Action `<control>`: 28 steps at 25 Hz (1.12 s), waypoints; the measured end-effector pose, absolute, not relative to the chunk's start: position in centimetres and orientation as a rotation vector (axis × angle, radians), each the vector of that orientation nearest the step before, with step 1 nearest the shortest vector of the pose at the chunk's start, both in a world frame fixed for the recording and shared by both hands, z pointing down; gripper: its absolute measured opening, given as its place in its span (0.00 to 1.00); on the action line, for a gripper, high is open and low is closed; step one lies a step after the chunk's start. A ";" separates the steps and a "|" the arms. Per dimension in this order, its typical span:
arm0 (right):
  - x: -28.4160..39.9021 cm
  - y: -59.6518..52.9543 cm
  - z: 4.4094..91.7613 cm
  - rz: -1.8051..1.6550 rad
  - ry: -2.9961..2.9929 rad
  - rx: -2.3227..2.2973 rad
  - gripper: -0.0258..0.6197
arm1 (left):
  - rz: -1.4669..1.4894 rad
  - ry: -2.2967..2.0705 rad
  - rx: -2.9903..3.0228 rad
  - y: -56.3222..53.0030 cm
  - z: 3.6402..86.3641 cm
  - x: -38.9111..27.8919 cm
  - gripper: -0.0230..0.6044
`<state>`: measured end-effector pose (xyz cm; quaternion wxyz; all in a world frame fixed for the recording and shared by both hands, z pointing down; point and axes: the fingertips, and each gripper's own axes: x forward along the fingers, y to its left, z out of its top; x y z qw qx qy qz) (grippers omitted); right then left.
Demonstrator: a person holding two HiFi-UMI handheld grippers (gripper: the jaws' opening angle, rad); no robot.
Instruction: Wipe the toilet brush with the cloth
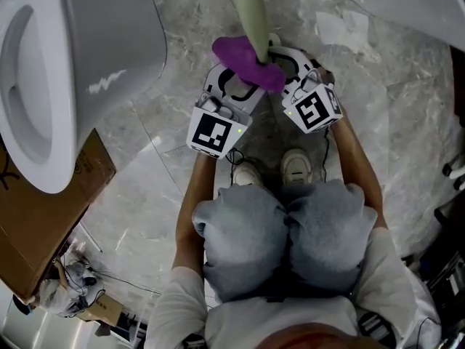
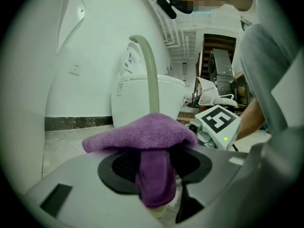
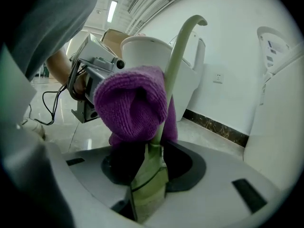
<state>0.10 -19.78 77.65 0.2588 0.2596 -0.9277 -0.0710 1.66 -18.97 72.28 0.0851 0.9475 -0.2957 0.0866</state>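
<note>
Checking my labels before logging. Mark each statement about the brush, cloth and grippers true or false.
1. The cloth is purple. True.
2. The toilet brush handle stands between the right gripper's jaws. True.
3. The toilet is at the head view's right. False: it is at the left.
4. The cloth lies inside the toilet bowl. False: it drapes over the brush handle, one fold hanging between the left gripper's jaws.
</note>
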 end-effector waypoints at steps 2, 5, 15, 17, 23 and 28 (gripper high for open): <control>0.0 -19.9 77.7 -0.207 -2.516 0.710 0.20 | 0.258 -0.870 2.828 -19.3 72.6 2.2 0.36; 0.0 -20.0 77.7 -0.245 -2.516 0.700 0.17 | 0.283 -0.878 2.840 -19.9 73.5 2.9 0.36; -0.1 -20.0 77.8 -0.305 -2.513 0.682 0.16 | 0.296 -0.907 2.869 -20.2 73.1 2.9 0.22; -0.2 -20.0 77.8 -0.306 -2.512 0.674 0.16 | 0.291 -0.908 2.882 -20.1 72.3 2.8 0.22; 0.0 -20.0 78.1 -0.340 -2.520 0.688 0.16 | 0.190 -0.905 2.875 -20.0 69.2 2.6 0.21; 0.0 -19.8 78.1 -0.334 -2.512 0.679 0.16 | 0.135 -0.872 2.865 -20.1 66.4 2.4 0.21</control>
